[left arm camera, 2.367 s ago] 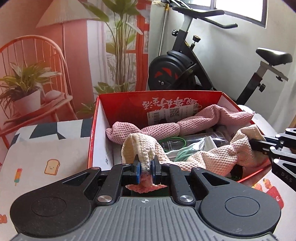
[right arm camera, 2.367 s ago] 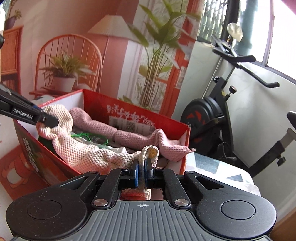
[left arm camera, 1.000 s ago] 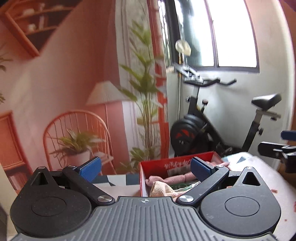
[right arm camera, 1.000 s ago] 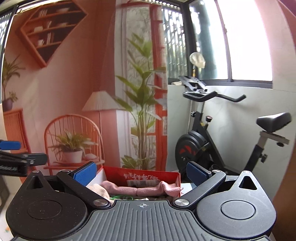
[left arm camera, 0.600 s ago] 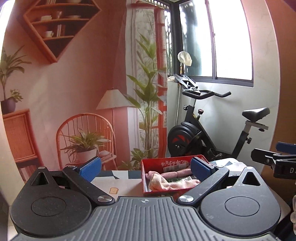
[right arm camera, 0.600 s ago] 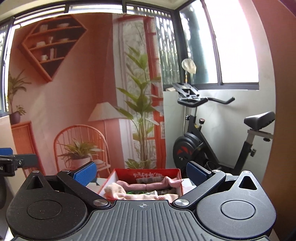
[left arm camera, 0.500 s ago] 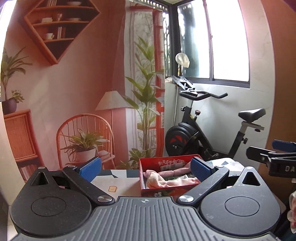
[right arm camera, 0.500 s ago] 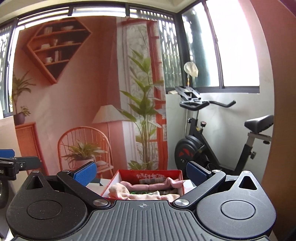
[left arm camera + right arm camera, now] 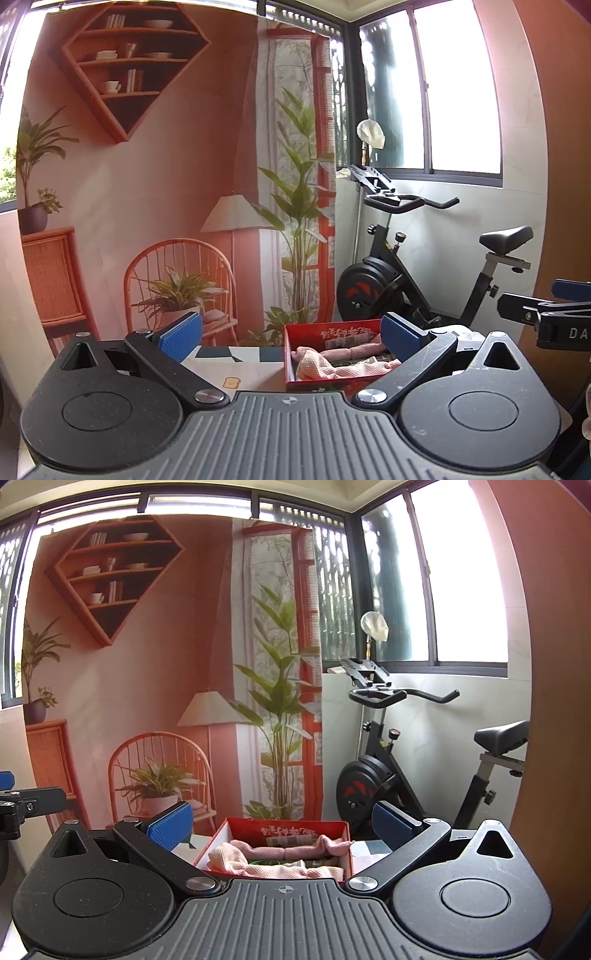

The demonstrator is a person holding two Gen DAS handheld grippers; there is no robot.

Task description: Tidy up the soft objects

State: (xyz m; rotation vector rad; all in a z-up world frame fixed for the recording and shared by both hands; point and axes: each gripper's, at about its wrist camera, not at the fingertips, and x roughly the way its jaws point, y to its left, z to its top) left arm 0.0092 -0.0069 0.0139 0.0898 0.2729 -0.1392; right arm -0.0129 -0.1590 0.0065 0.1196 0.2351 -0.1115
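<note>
A red cardboard box sits on the table ahead of both grippers. Inside it lie a pink knitted cloth along the back and a cream knitted cloth across the front, with something green between them. My left gripper is wide open and empty, held well back from the box. My right gripper is also wide open and empty, likewise well back. The right gripper's fingers show at the right edge of the left wrist view.
The table wears a patterned cloth with a toast print. Behind it hangs a printed backdrop with a wicker chair, a potted plant and a lamp. An exercise bike stands at the back right under the window.
Both grippers let go of the cream cloth, opened wide and pulled far back and up from the box. The cloth now lies inside the box.
</note>
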